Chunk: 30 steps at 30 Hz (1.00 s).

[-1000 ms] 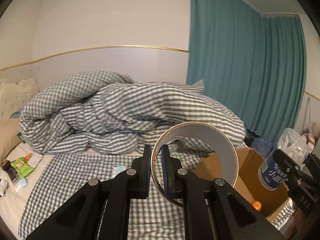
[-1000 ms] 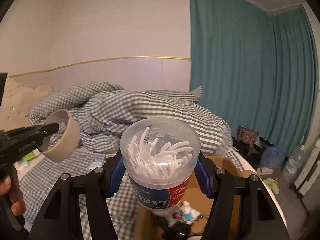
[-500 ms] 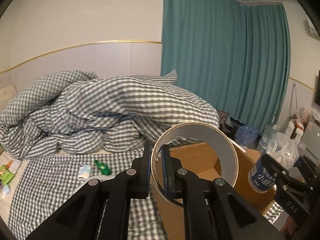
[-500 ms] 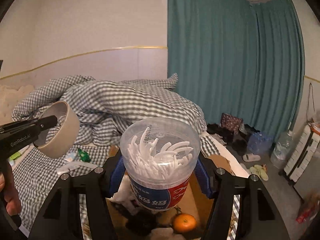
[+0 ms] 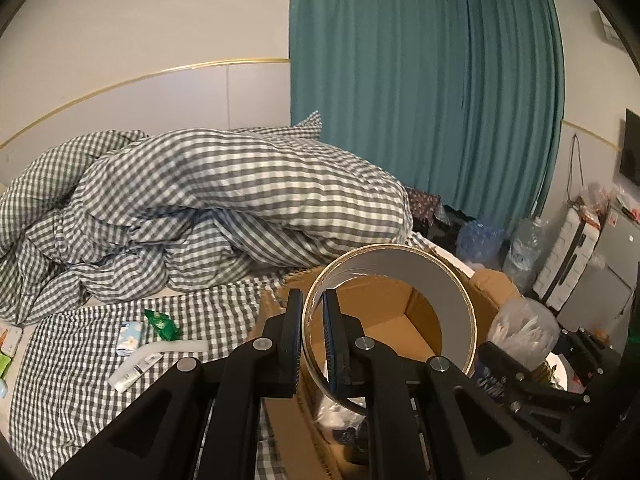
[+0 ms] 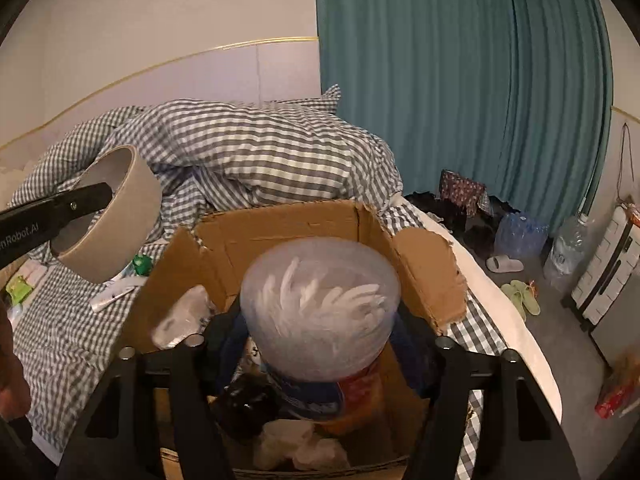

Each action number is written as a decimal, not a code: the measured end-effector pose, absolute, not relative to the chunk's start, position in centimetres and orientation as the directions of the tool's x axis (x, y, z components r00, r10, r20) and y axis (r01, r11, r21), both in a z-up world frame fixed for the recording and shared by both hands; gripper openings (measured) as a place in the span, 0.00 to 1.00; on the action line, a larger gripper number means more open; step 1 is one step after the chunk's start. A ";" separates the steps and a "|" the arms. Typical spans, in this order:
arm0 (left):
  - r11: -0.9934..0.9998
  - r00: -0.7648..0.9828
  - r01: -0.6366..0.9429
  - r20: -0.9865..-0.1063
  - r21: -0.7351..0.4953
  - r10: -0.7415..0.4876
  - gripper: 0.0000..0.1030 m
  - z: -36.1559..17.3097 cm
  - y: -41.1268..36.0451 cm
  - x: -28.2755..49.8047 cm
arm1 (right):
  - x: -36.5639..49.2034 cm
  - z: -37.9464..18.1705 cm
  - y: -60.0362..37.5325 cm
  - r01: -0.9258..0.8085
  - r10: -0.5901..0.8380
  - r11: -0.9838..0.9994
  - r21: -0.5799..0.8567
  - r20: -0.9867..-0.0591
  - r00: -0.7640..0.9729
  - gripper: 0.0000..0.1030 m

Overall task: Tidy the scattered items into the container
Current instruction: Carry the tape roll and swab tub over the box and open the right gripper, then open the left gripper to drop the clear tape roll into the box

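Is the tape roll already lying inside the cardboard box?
No, the tape roll hangs in the air, pinched at its wall by the left gripper, off to the side of the cardboard box.

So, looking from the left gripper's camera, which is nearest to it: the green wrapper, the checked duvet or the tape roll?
1. Tape roll, clamped in the left gripper.
2. Green wrapper, on the sheet, left.
3. Duvet, heaped behind.
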<state>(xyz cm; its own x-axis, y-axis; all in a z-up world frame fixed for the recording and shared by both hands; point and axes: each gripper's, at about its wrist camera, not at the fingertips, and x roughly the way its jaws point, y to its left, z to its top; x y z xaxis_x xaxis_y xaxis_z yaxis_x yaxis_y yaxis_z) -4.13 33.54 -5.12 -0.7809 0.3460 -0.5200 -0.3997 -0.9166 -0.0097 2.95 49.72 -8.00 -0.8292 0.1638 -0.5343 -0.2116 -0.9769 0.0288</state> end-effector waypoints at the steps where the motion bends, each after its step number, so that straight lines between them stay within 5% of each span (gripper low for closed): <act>1: -0.916 -0.779 -0.402 -0.522 -0.008 0.347 0.09 -5.2 33.8 -4.1 | 3.1 -7.9 49.8 -0.217 0.169 -0.976 0.031 -0.526 -0.834 0.80; 3: -0.913 -0.775 -0.408 -0.527 -0.003 0.349 0.09 -5.5 34.4 -4.1 | 3.7 -7.5 50.3 -0.241 0.191 -0.970 0.038 -0.494 -0.848 0.89; 17: -0.886 -0.719 -0.464 -0.592 0.016 0.365 0.15 -8.4 39.0 -4.4 | 7.0 -6.1 54.2 -0.346 0.280 -0.935 0.083 -0.428 -0.859 0.99; 19: -0.879 -0.700 -0.477 -0.604 0.000 0.380 0.34 -8.6 39.2 -4.6 | 6.9 -6.1 54.5 -0.352 0.281 -0.931 0.094 -0.430 -0.858 1.00; 21: -0.886 -0.701 -0.464 -0.609 -0.007 0.372 0.84 -8.6 39.1 -4.7 | 6.9 -6.1 54.8 -0.363 0.290 -0.927 0.095 -0.434 -0.853 1.00; 26: -0.891 -0.717 -0.447 -0.566 -0.074 0.406 1.00 -7.2 37.4 -4.6 | 6.8 -5.9 54.4 -0.364 0.295 -0.927 0.091 -0.424 -0.856 1.00; 30: -0.891 -0.724 -0.447 -0.553 -0.077 0.411 1.00 -6.4 36.7 -4.6 | 6.6 -5.5 53.5 -0.350 0.286 -0.932 0.089 -0.411 -0.866 1.00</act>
<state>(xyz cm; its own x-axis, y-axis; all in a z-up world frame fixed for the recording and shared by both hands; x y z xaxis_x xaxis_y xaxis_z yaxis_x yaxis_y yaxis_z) -4.56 36.72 -6.37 -0.7245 0.4110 -0.5534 -0.4468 -0.8913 -0.0771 6.57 53.46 -5.48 -0.8657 0.2862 -0.4108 -0.3504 -0.9324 0.0888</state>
